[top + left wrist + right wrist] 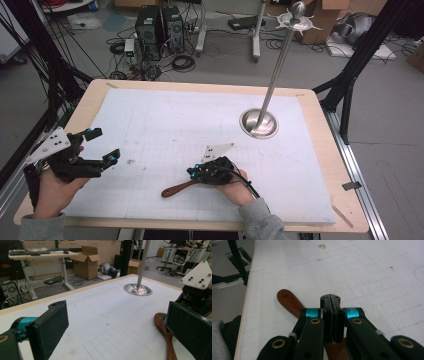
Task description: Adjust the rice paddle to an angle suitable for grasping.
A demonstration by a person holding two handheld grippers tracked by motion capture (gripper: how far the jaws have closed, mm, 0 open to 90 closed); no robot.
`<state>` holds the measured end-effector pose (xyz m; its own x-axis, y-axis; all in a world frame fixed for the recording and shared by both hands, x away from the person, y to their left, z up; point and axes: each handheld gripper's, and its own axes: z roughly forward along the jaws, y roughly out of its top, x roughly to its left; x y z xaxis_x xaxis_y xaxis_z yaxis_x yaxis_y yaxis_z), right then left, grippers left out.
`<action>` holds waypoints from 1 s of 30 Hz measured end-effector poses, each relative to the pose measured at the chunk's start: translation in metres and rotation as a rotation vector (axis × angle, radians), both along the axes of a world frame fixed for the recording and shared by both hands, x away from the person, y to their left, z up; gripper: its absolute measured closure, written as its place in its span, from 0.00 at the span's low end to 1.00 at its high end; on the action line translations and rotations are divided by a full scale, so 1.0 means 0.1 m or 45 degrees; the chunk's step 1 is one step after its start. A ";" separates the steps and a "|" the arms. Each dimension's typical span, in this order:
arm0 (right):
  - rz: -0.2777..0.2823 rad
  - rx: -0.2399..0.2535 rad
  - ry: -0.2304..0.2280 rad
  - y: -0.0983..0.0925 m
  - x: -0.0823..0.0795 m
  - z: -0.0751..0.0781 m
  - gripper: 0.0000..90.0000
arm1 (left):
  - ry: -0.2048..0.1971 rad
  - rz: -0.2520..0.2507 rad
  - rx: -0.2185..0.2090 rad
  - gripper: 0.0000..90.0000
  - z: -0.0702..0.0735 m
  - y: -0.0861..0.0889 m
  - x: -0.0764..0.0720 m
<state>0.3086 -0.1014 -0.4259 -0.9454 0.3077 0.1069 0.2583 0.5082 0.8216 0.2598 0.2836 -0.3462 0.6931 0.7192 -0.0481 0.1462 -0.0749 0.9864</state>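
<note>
Wooden spoon [179, 189] lying flat on the white mat [165, 120], near the front edge, handle end out toward nine o'clock. Right gripper [196, 173] directly above its bowl end, pads pressed flat together, nothing visibly between them; spoon passing underneath, contact impossible to confirm. In the right gripper view, handle [289, 301] running off toward eleven o'clock from the closed tips. Left gripper [102, 146] off at nine o'clock, well apart from the spoon, jaws spread wide, holding nothing.

Handling, judged by look: light, stiff, solid wood, varnished and probably a bit slick. Not fragile. Best purchase likely across the narrow handle near the neck, pads squeezing its two long edges. Lying so low, tips would need to reach right down to the mat. Metal stand [259, 123] up at one o'clock, well clear.
</note>
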 end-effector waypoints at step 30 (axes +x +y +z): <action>-0.012 -0.124 0.095 0.16 0.05 -0.15 0.99 | 0.001 0.050 -0.030 0.06 0.01 0.15 -0.03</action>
